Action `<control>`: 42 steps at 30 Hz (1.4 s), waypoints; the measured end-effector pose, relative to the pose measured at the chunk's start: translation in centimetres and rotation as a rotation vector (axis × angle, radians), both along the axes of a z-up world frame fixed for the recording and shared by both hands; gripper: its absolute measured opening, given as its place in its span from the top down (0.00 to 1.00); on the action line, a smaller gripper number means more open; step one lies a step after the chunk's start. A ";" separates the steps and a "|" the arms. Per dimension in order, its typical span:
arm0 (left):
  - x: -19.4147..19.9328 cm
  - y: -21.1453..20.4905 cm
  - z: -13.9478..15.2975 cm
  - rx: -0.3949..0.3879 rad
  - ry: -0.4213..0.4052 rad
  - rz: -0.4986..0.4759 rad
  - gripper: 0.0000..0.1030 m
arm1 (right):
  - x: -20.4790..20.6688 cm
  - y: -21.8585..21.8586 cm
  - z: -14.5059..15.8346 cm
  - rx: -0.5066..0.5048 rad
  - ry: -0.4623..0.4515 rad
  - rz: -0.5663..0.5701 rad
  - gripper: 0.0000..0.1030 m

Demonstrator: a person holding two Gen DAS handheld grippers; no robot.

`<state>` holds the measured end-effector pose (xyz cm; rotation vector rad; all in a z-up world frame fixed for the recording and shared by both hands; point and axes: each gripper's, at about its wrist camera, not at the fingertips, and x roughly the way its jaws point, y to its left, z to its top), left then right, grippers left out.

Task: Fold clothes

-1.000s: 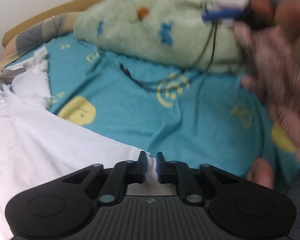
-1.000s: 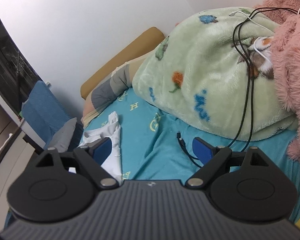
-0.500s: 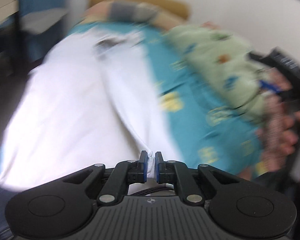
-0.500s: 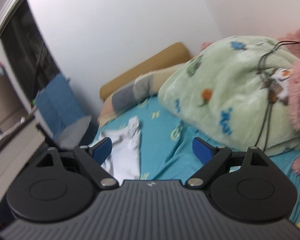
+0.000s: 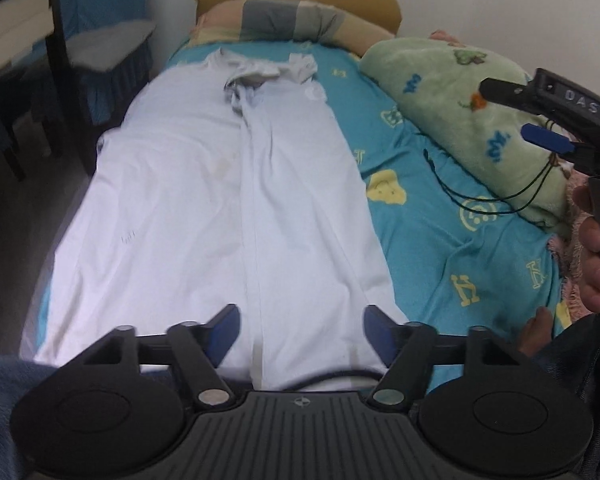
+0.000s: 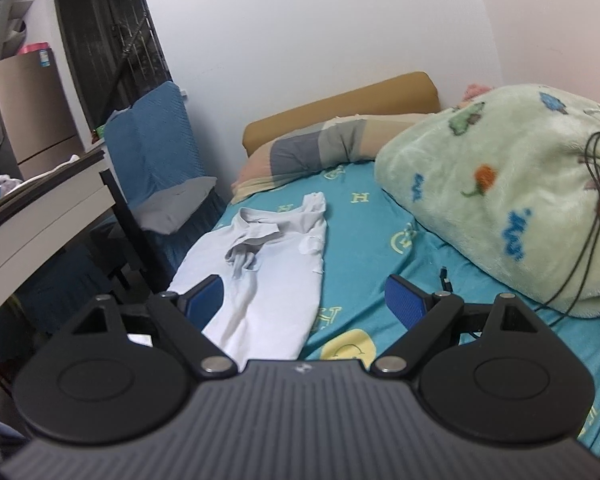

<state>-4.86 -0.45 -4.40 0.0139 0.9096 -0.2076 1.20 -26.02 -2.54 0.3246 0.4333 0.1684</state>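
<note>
1. Shirt (image 5: 227,208) lay flat on the bed (image 5: 432,216), spread along the bed's left side; the near hem sat just ahead of the left tongs (image 5: 302,332), partly under them in the left wrist view.
2. Long axis ran straight away from the left tongs, hem near, collar (image 5: 259,72) far. Collar end pointed at the pillow (image 5: 291,20) and headboard. A central seam or fold line ran along that same axis, roughly in line with the gap of the tongs.
3. Left tongs: spread wide, holding nothing, the near hem showing between the pads.
4. Right tongs (image 6: 304,300): also spread, empty, raised off the bed. Seen from the left wrist view they hung to the right, over the green blanket (image 5: 460,100), well apart from the shirt.
5. From the right wrist view the shirt lay ahead and to the left, its right edge nearest.
6. Judgement: left tongs nearer; the hem looked like the ready grip. The right would need to cross left to reach the hem's right corner.
7. Black cable (image 5: 480,196) lay on the sheet right of the shirt, apart from it.
</note>
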 end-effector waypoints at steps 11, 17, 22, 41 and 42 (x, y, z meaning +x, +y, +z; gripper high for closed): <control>4.0 -0.8 4.5 -0.050 -0.285 0.031 0.06 | -0.4 0.7 0.1 0.008 -0.044 -0.021 0.14; 8.6 -0.8 4.2 -0.071 -0.321 0.033 0.05 | -0.5 1.2 -0.2 -0.012 -0.067 -0.020 0.14; 9.8 1.9 2.9 -0.093 -0.306 0.060 0.05 | 1.1 2.5 -1.1 -0.056 -0.019 0.018 0.14; 14.5 21.3 -2.5 -0.267 -0.272 0.516 0.04 | 29.1 38.0 -7.0 -0.594 0.230 0.777 0.14; 14.8 22.1 -3.0 -0.269 -0.272 0.556 0.05 | 30.0 40.6 -7.9 -0.647 0.234 0.828 0.14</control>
